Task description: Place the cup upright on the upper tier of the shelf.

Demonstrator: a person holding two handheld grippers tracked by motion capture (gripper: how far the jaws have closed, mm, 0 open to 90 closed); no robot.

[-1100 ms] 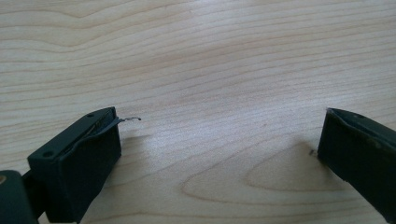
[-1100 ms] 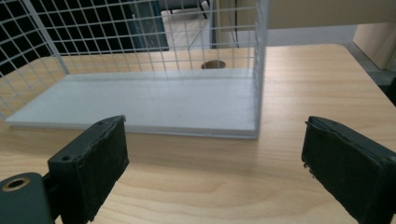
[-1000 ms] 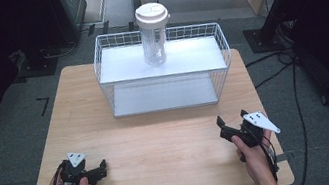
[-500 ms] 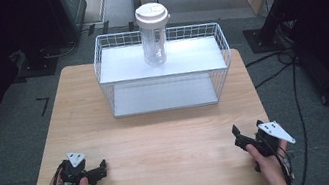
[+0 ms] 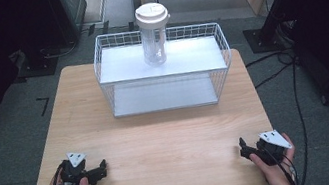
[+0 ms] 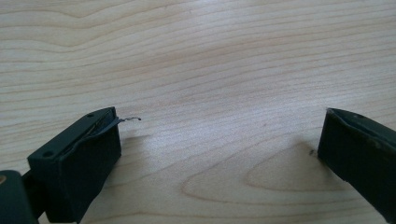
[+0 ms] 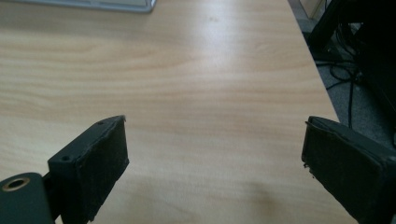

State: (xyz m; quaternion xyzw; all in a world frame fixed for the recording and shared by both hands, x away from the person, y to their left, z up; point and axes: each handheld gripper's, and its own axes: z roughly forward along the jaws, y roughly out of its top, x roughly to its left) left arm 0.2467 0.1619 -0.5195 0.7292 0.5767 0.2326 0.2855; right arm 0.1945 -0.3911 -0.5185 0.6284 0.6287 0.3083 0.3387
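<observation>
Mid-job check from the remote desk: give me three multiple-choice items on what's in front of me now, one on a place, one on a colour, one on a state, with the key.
1. Where does the clear jar stand?
A. On the top shelf of the wire rack
B. On the table beside the rack
C. Between the right gripper's jaws

2. What colour is the jar's lid?
A. Black
B. White
C. Red

3. How do the two grippers stand?
A. Both shut on the jar
B. Left shut, right open
C. Both open and holding nothing

Key:
1 A, the high view shows the jar upright on the upper level of the wire rack.
2 B, the lid reads white from above.
3 C, the left gripper and the right gripper each show jaws wide apart, with bare wooden table between them.
</observation>
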